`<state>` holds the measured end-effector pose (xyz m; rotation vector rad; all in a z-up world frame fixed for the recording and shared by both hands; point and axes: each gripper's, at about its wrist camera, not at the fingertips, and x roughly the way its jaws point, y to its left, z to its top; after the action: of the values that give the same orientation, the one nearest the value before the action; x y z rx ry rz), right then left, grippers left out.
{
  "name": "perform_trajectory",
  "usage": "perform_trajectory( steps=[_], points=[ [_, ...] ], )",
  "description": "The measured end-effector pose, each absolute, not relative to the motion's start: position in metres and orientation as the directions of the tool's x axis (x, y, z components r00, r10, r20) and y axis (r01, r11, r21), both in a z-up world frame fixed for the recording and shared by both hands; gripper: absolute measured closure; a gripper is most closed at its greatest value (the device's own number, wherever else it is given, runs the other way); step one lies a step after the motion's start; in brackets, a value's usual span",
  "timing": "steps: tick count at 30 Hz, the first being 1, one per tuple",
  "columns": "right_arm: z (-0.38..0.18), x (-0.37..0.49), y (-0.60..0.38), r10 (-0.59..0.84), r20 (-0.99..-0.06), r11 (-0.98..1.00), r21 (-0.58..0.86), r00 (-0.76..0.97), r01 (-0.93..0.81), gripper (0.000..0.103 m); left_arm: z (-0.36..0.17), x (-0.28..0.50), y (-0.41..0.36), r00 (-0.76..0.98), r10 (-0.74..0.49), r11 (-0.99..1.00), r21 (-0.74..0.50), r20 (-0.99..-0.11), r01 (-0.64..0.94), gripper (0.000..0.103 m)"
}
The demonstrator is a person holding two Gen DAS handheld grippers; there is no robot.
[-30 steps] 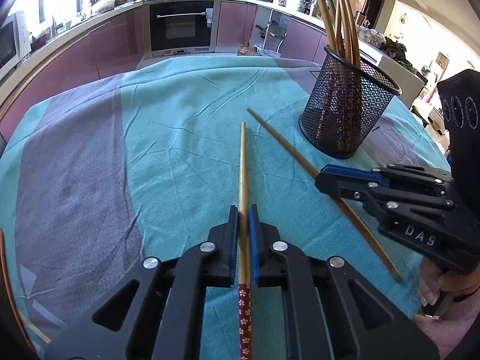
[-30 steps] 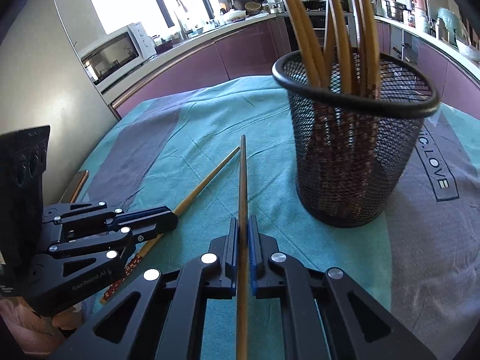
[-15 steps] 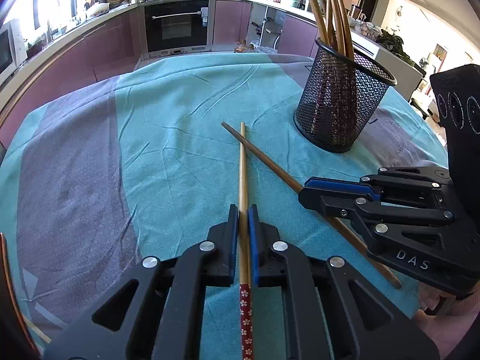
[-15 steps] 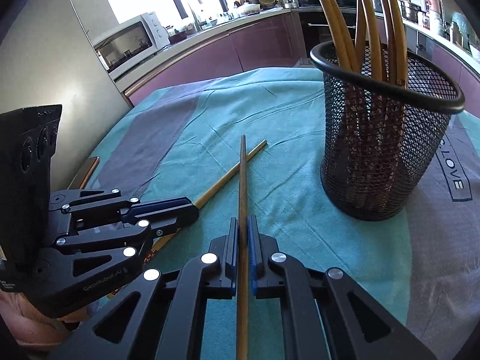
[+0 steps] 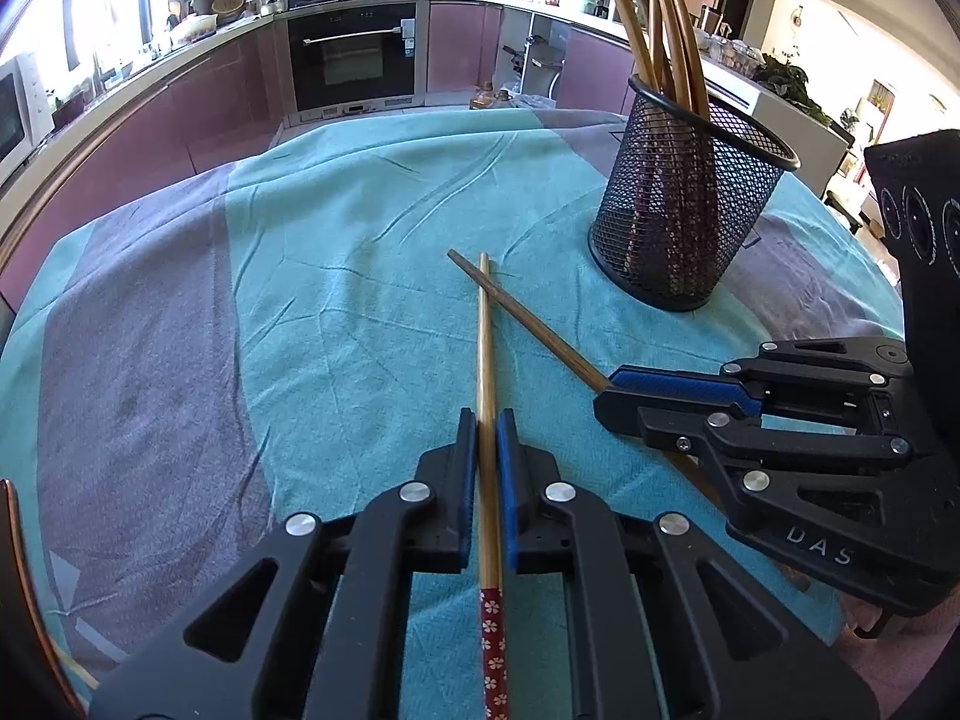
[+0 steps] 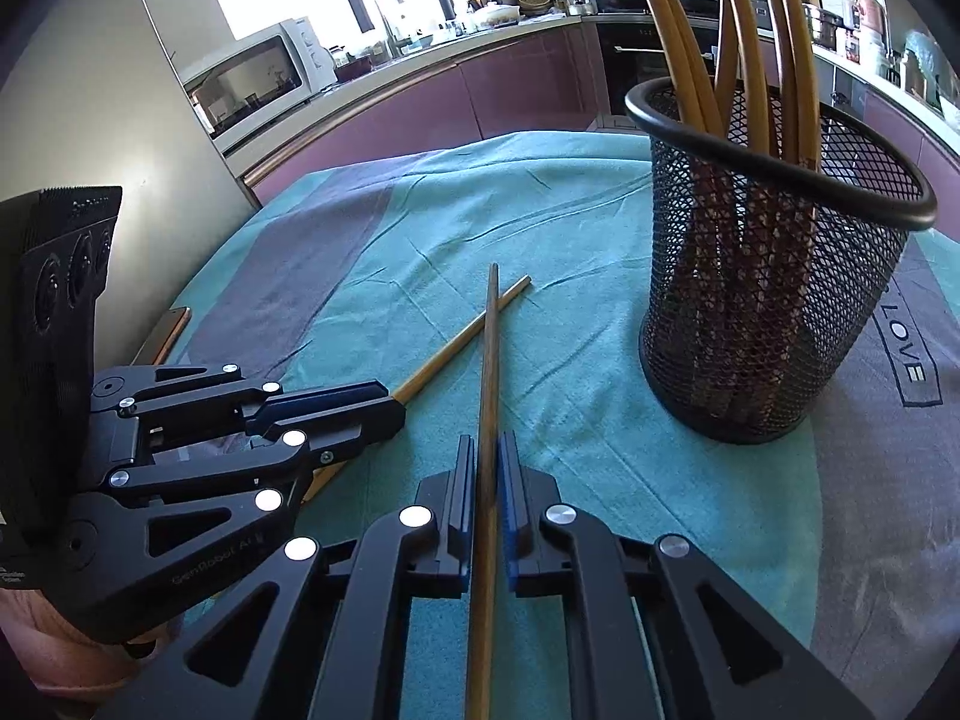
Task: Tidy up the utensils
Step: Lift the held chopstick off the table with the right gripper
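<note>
Gripping a light chopstick (image 5: pixel 486 396), the left gripper (image 5: pixel 487 420) has its fingers closed low over the teal-clothed tabletop (image 5: pixel 336 300). Its tip crosses the dark chopstick (image 5: pixel 528 318) clamped in the right gripper (image 6: pixel 487 450). Rightward, a black mesh holder (image 5: pixel 684 204) of chopsticks stands near both tips.

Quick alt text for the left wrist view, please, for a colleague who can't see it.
The left gripper is shut on a chopstick whose tip crosses a second chopstick held by the right gripper. A mesh cup of chopsticks stands beyond on a teal cloth.
</note>
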<state>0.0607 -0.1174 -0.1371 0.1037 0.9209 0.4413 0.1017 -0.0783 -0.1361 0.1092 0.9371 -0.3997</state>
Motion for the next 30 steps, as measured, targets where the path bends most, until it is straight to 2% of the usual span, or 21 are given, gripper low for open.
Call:
perform_trajectory(
  steps=[30],
  points=[
    [-0.098,0.036,-0.134,0.470,-0.650,0.881,0.302,0.598,-0.365,0.097,-0.103,0.083,-0.064,0.562,-0.352,0.913,-0.142,-0.748,0.383,0.096]
  ],
)
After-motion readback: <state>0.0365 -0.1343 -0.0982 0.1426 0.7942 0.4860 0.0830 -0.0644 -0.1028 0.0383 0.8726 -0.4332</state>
